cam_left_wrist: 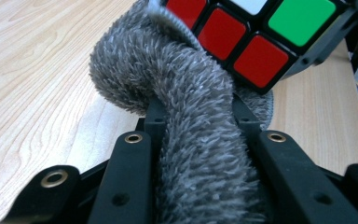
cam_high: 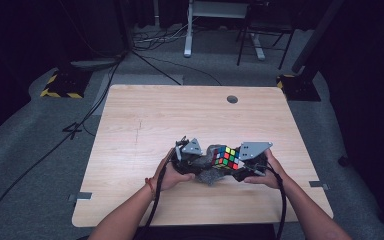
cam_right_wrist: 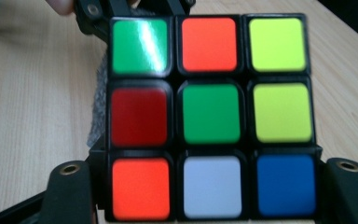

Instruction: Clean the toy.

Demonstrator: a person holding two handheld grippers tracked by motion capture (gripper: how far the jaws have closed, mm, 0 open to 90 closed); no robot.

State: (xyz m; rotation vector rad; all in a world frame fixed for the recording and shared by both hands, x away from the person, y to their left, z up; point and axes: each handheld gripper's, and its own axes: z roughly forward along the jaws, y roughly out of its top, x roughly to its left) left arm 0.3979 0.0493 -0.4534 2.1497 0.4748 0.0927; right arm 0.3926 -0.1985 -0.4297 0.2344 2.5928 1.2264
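Note:
My right gripper [cam_high: 244, 164] is shut on a scrambled Rubik's cube [cam_high: 226, 157], held just above the near middle of the wooden table [cam_high: 155, 115]. In the right gripper view the cube [cam_right_wrist: 210, 112] sits between the two black jaws with a green centre face toward the camera. My left gripper [cam_high: 189, 159] is shut on a grey fuzzy cloth [cam_high: 206, 171]. In the left gripper view the cloth [cam_left_wrist: 186, 121] bulges up between the jaws and presses against the cube's [cam_left_wrist: 247, 32] lower face with red stickers. A bit of grey cloth [cam_right_wrist: 98, 116] peeks out behind the cube's left side.
A round cable hole [cam_high: 232, 99] lies at the table's far edge. Beyond the table are a white desk leg [cam_high: 188, 30], a dark chair frame [cam_high: 260, 35] and cables on the grey carpet [cam_high: 40, 150]. Yellow-and-black striped stand bases [cam_high: 62, 85] flank the far corners.

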